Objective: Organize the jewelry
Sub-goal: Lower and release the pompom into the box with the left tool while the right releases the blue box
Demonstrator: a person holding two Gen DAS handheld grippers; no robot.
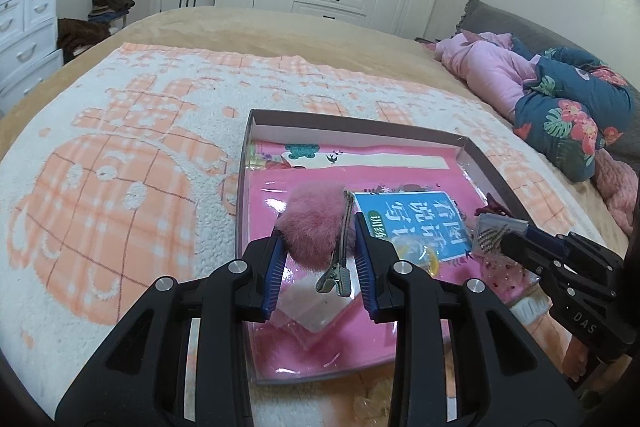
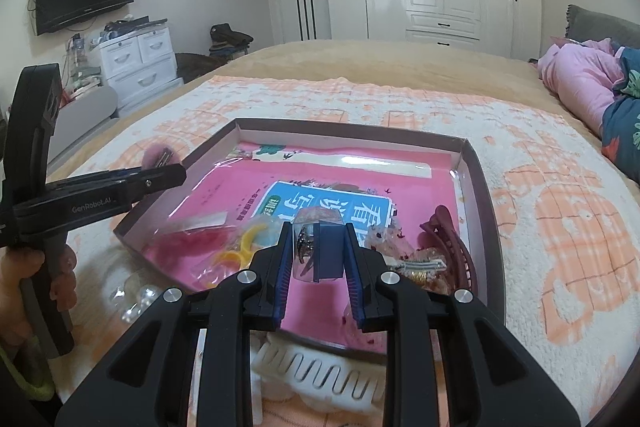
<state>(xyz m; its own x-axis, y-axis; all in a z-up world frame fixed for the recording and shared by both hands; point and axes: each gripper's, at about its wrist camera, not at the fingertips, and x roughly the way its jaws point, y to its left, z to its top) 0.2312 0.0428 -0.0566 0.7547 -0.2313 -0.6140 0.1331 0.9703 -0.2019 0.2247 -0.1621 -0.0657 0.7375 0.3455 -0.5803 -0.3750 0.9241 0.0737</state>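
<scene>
Left gripper (image 1: 318, 247) clamps fluffy pink hair clip (image 1: 314, 227); right gripper (image 2: 318, 259) clear packet (image 2: 318, 247).

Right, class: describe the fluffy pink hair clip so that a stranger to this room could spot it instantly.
Find the shallow cardboard box lying on the peach-and-white blanket on the bed. Above its pink lining, the left gripper is shut on the fluffy pink hair clip. It is the only furry piece, a pink pompom on a metal alligator clip, unlike the plastic claw clips nearby.

Left gripper (image 1: 316, 247) and right gripper (image 2: 320, 247) angled downward, both clamped, side by side
</scene>
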